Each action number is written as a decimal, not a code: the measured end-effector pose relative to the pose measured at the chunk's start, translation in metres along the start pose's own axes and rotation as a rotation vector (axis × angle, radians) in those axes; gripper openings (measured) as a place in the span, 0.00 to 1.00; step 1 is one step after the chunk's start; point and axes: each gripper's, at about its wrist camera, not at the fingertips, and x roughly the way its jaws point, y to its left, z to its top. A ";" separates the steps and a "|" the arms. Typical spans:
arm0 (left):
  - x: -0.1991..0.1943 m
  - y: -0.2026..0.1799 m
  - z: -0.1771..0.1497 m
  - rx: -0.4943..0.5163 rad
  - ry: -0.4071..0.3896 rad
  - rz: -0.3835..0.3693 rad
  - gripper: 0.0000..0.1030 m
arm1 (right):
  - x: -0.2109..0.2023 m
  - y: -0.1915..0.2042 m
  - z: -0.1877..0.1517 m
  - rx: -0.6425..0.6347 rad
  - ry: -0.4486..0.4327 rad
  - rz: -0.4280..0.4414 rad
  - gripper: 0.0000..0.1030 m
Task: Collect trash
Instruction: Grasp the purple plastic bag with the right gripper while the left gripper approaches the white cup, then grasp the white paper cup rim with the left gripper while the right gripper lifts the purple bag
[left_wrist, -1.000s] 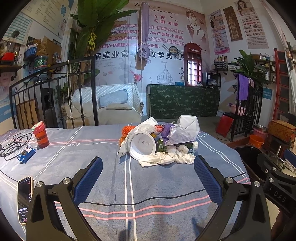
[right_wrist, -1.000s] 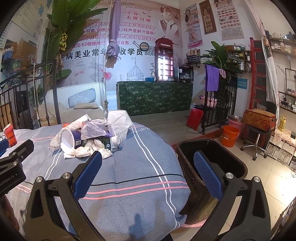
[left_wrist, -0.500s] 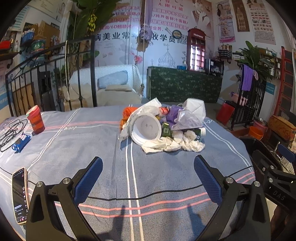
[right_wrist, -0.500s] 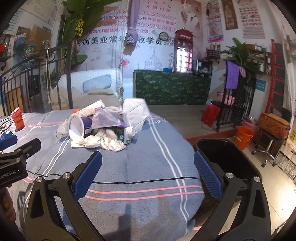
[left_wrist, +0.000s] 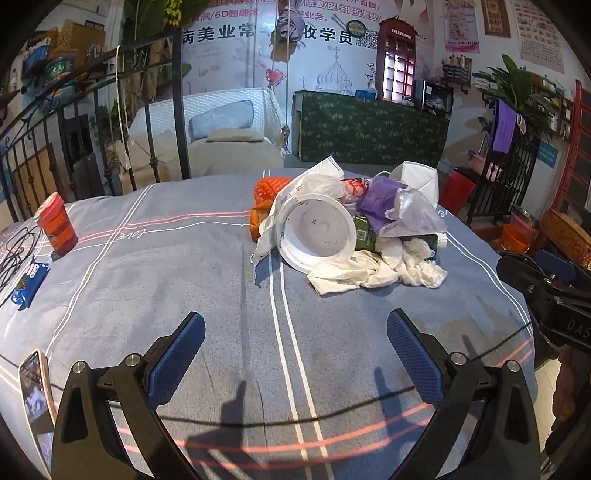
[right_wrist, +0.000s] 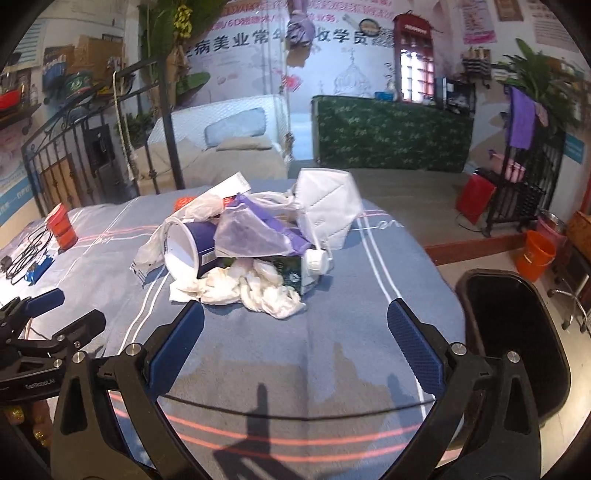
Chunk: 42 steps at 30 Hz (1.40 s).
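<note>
A trash pile lies on the grey-blue striped bedspread (left_wrist: 184, 280): a tipped paper cup (left_wrist: 317, 236) (right_wrist: 188, 247), crumpled white tissues (left_wrist: 376, 269) (right_wrist: 251, 288), a purple plastic bag (right_wrist: 255, 229), a white face mask (right_wrist: 328, 210), a green carton (right_wrist: 299, 269) and an orange wrapper (left_wrist: 269, 188). My left gripper (left_wrist: 295, 354) is open and empty, hovering short of the pile. My right gripper (right_wrist: 295, 347) is open and empty, just in front of the tissues. A black trash bin (right_wrist: 517, 332) stands beside the bed at the right.
A red cup (left_wrist: 57, 225), a blue snack packet (left_wrist: 29, 280), black cables (left_wrist: 11, 254) and a phone (left_wrist: 35, 391) lie at the bed's left. A black iron bed frame (left_wrist: 110, 122) stands behind. An orange bucket (right_wrist: 535, 254) sits on the floor at the right.
Both grippers have moved forward and lower toward the trash pile, which now looks larger. The right gripper has swung left, away from the bin. Both stay open.
</note>
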 end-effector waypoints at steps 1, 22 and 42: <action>0.003 0.002 0.002 -0.005 0.006 0.000 0.95 | 0.004 0.003 0.005 -0.010 0.000 0.018 0.95; 0.033 0.017 0.017 -0.081 0.118 -0.099 0.90 | 0.118 0.048 0.056 -0.199 0.118 0.034 0.53; 0.090 -0.018 0.061 -0.035 0.150 -0.153 0.68 | 0.030 0.032 0.067 -0.115 0.016 0.178 0.20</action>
